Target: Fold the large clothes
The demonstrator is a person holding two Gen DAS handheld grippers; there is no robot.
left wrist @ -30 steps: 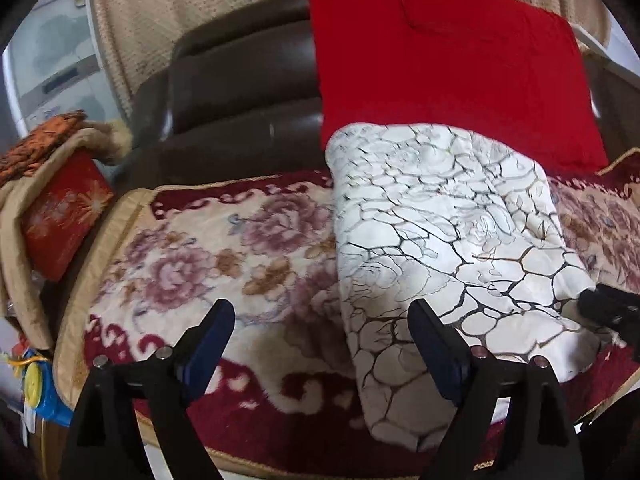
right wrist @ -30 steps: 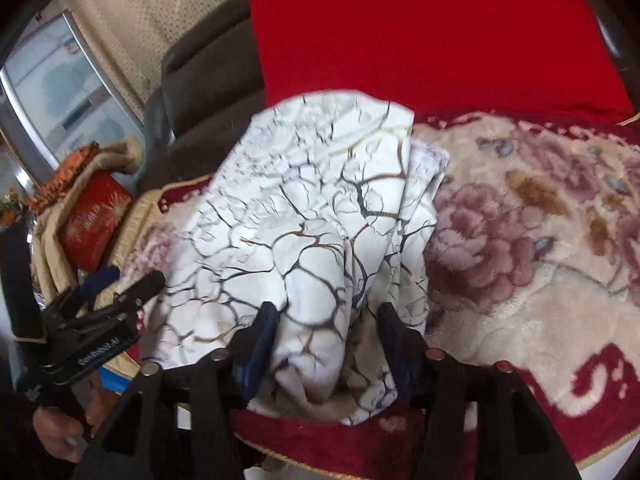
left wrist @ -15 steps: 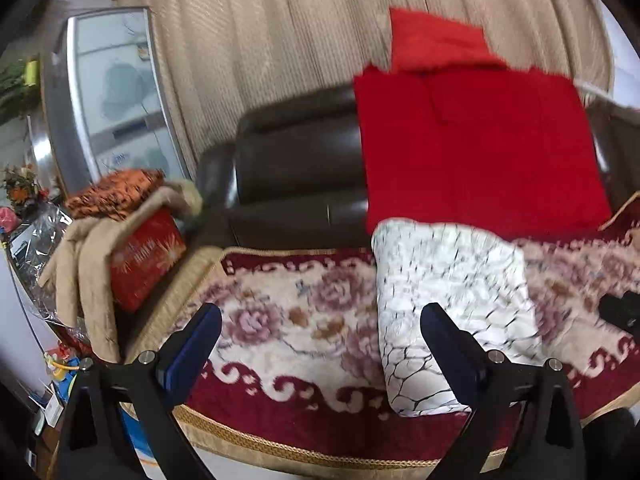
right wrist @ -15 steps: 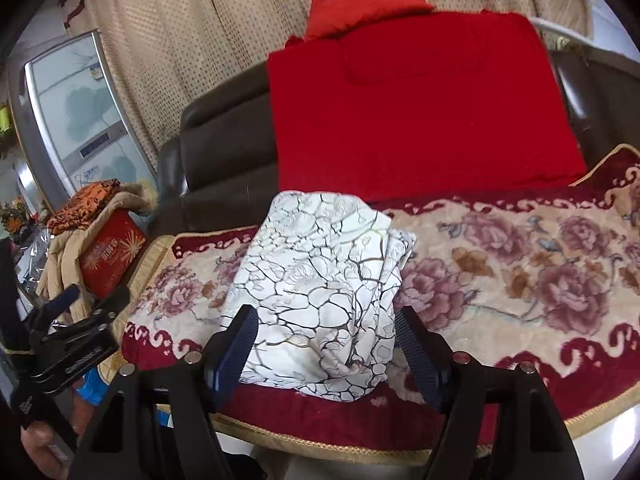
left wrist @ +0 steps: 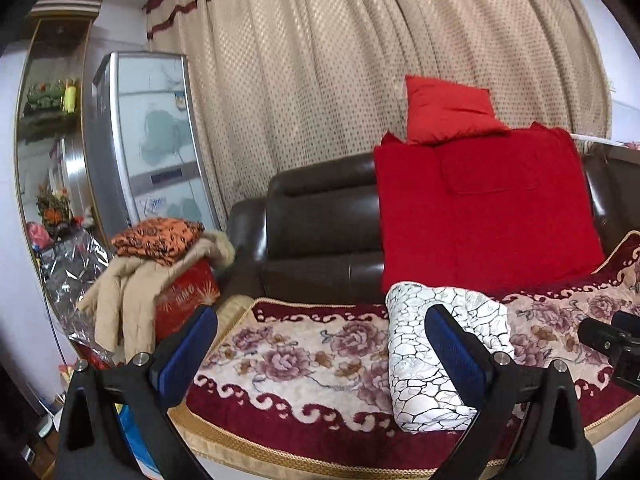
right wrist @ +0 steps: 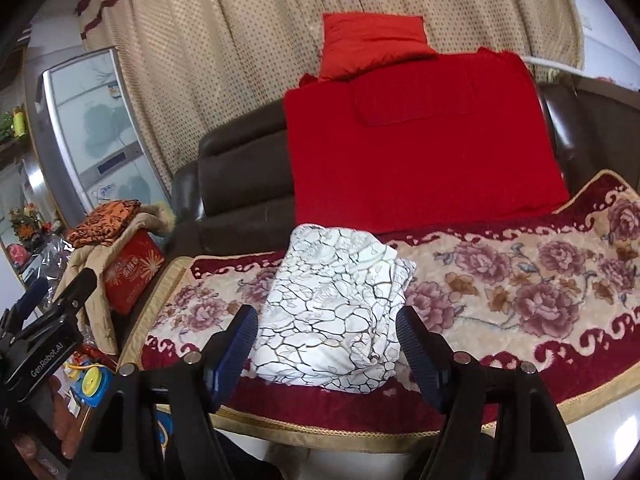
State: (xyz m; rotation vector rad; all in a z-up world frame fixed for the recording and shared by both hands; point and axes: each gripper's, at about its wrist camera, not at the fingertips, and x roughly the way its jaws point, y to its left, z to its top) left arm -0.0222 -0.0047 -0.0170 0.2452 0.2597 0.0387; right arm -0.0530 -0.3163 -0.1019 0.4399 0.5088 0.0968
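A white garment with a dark crackle pattern [left wrist: 434,354] lies folded into a compact bundle on the flowered sofa cover [left wrist: 304,360]. It also shows in the right wrist view [right wrist: 336,312]. My left gripper [left wrist: 320,352] is open and empty, held back from the sofa's front edge, with the bundle behind its right finger. My right gripper [right wrist: 326,348] is open and empty, in front of the bundle and apart from it. The left gripper shows at the left edge of the right wrist view [right wrist: 44,320].
A red blanket [right wrist: 416,140] hangs over the brown sofa back [right wrist: 240,172], a red cushion [right wrist: 372,40] on top. A red box [left wrist: 184,296] with a beige coat and an orange cloth stands at the left. A fridge [left wrist: 148,140] and curtain are behind.
Both grippers have pulled back and up from the sofa. The right gripper has let go of the white garment, which stays folded on the cover.
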